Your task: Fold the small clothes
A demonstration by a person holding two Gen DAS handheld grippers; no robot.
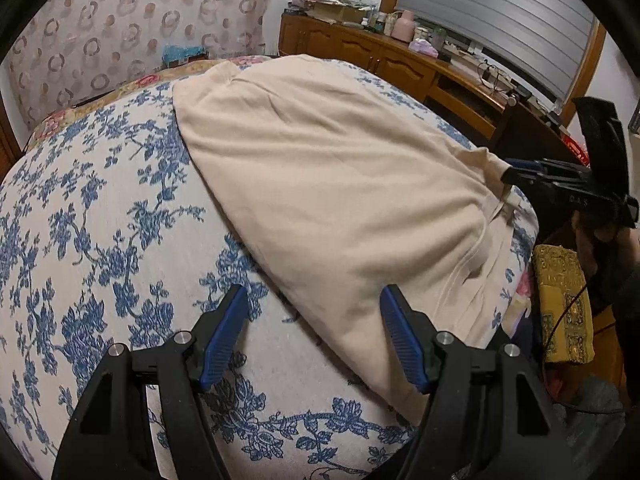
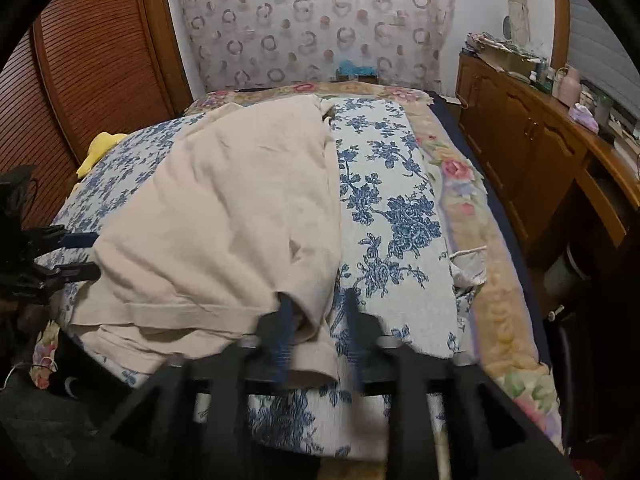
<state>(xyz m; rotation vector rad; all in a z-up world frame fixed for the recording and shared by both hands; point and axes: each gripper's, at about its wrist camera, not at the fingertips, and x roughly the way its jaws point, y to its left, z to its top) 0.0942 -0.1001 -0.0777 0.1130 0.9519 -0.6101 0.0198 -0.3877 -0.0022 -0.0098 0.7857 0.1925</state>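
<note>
Your left gripper (image 1: 314, 300) hangs spread over the blue-flowered bedspread (image 1: 100, 208), just beside the beige garment's (image 1: 328, 184) near edge, holding nothing. Your right gripper (image 2: 318, 304) sits at the garment's hem corner with fingers apart; blur hides any contact.
</note>
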